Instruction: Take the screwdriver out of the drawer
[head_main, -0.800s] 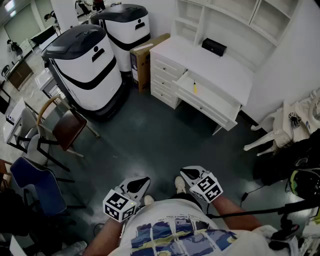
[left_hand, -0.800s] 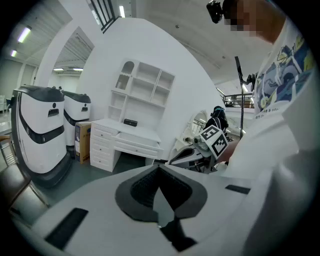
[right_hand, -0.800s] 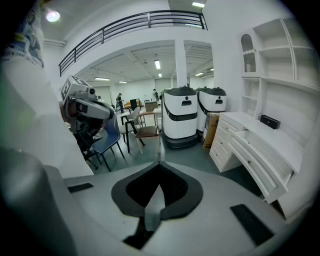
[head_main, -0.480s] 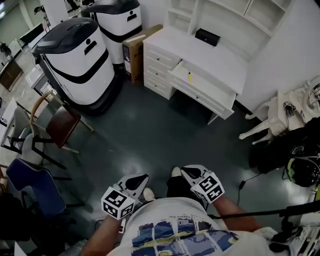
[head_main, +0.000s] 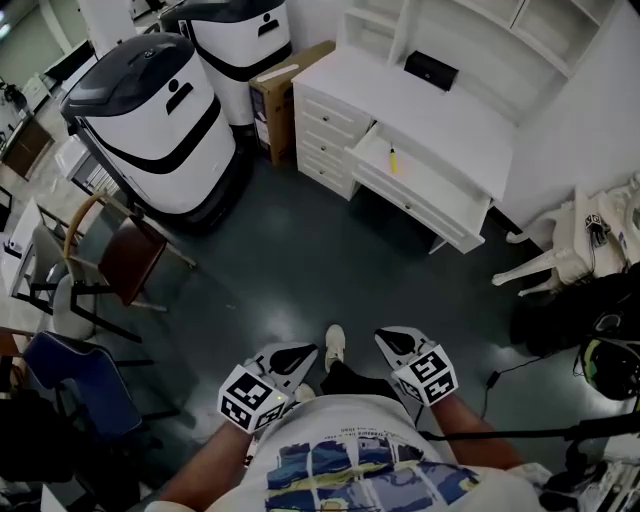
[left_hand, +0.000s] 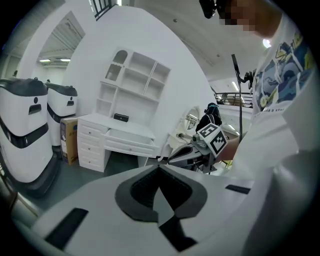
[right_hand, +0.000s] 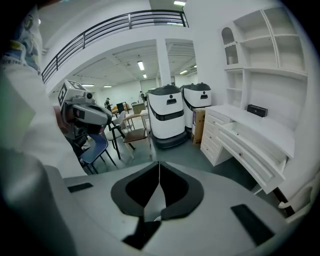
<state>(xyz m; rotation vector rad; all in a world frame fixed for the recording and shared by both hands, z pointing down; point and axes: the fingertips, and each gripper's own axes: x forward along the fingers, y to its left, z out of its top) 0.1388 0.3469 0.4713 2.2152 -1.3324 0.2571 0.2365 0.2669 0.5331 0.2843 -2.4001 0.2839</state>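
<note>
A small yellow-handled screwdriver (head_main: 393, 160) lies in the open drawer (head_main: 437, 189) of a white desk (head_main: 440, 110), far across the dark floor. The drawer also shows pulled out in the left gripper view (left_hand: 129, 137) and in the right gripper view (right_hand: 250, 145). My left gripper (head_main: 291, 357) and right gripper (head_main: 394, 342) are low in the head view, close to the person's body, both shut and empty. Their jaws meet at the tips in the gripper views: left gripper (left_hand: 159, 167), right gripper (right_hand: 159, 164). Each gripper sees the other beside it.
Two large white-and-black machines (head_main: 150, 120) (head_main: 235, 45) and a cardboard box (head_main: 285, 95) stand left of the desk. Chairs (head_main: 125, 255) (head_main: 75, 385) crowd the left. A white chair (head_main: 555, 265), bags (head_main: 600, 340) and a cable (head_main: 495, 380) sit right. A black box (head_main: 432, 70) rests on the desk.
The person's shoe has stepped forward between the grippers. Both grippers have drifted slightly right in the head view and stay shut. The desk has shifted a little in view.
</note>
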